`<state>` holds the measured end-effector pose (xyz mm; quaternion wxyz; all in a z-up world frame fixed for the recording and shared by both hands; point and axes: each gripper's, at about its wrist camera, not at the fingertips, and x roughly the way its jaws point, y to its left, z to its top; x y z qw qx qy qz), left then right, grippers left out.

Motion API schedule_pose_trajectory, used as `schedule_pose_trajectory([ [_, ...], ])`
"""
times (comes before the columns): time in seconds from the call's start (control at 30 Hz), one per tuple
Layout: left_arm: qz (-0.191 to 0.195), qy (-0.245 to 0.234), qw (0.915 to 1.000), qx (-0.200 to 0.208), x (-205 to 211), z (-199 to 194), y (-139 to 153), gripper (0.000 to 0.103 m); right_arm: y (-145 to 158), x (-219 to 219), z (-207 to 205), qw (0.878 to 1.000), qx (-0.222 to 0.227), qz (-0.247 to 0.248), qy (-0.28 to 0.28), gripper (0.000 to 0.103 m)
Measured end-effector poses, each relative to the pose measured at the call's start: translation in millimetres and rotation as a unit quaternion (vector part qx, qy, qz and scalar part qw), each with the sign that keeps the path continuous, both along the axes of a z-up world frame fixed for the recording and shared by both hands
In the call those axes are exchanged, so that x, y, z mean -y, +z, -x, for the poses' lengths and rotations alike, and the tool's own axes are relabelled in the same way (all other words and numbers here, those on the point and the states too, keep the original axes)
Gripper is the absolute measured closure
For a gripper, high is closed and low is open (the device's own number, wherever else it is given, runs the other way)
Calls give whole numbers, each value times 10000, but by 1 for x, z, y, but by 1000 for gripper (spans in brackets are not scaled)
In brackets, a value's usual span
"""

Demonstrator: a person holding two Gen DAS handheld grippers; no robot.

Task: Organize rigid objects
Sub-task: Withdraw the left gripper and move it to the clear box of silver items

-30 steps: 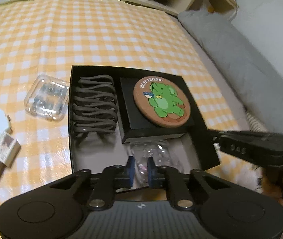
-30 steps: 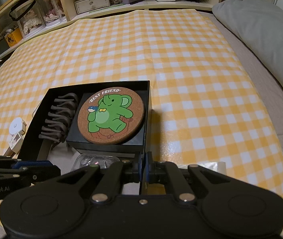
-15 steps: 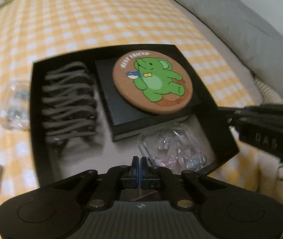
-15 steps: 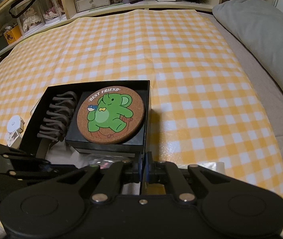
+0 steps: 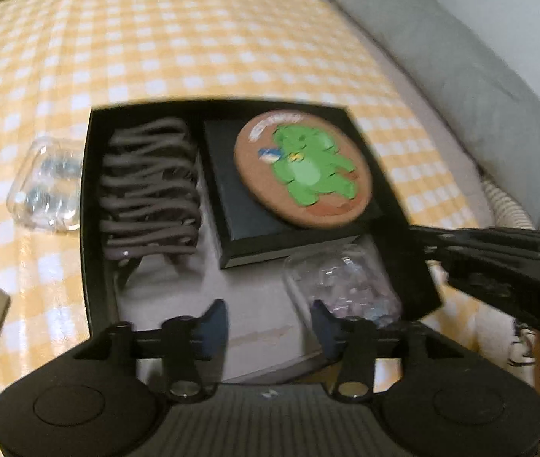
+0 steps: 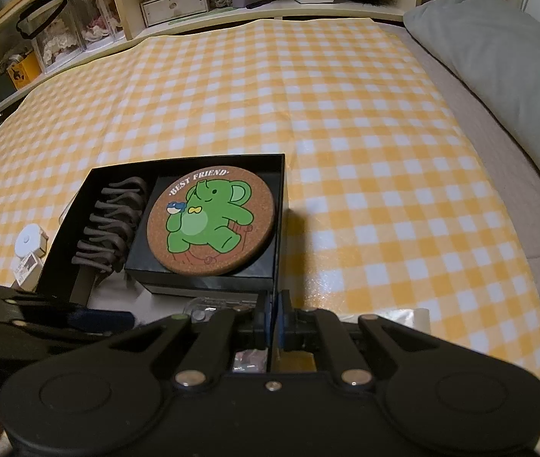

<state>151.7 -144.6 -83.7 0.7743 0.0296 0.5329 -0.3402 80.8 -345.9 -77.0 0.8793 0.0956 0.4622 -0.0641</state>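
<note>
Over the black box (image 5: 94, 228), left claw (image 5: 270, 323) (shut before) just opened, empty.

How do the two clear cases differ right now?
The clear case in the box sits in the black box's near right corner, below the coaster; the clear case on the cloth lies outside, against the box's left wall. The boxed one's contents look pinkish and pale, the outside one's grey and silvery. The boxed one lies just past the open left hand-held gripper; the other is off to its left. Both are small, rounded and transparent.
</note>
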Motion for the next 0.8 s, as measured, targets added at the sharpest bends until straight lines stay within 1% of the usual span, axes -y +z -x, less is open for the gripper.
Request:
schedule_pose_trajectory([
  [0.07, 60, -119, 9998, 176, -2, 6, 13, 41, 0, 0, 0, 10000, 1, -1, -3, 98],
  [0.1, 41, -164, 9994, 305, -2, 10, 19, 36, 0, 1, 0, 10000, 5, -10, -4, 99],
  [0.13, 33, -202, 9989, 432, -1, 12, 25, 28, 0, 0, 0, 10000, 2, -3, -3, 99],
  [0.2, 58, -276, 9975, 650, -3, 18, 36, 19, 0, 0, 0, 10000, 2, 1, -2, 98],
  [0.33, 116, -266, 9956, 886, -9, 24, 52, 9, 0, 0, 0, 10000, 4, 0, -6, 98],
  [0.47, 186, -78, 9938, 1093, -22, 23, 67, 4, 0, 0, 0, 10000, 6, 1, -4, 98],
  [0.57, 371, 175, 9909, 1279, -36, 19, 80, 1, 0, 0, 1, 10000, 5, 4, -1, 98],
  [0.67, 512, 516, 9846, 1591, -50, 11, 89, 0, 0, 0, 1, 10000, 5, 5, -3, 98],
  [0.8, 515, 996, 9771, 1809, -70, -8, 96, 0, 0, 1, 1, 10000, 8, -4, -5, 98],
])
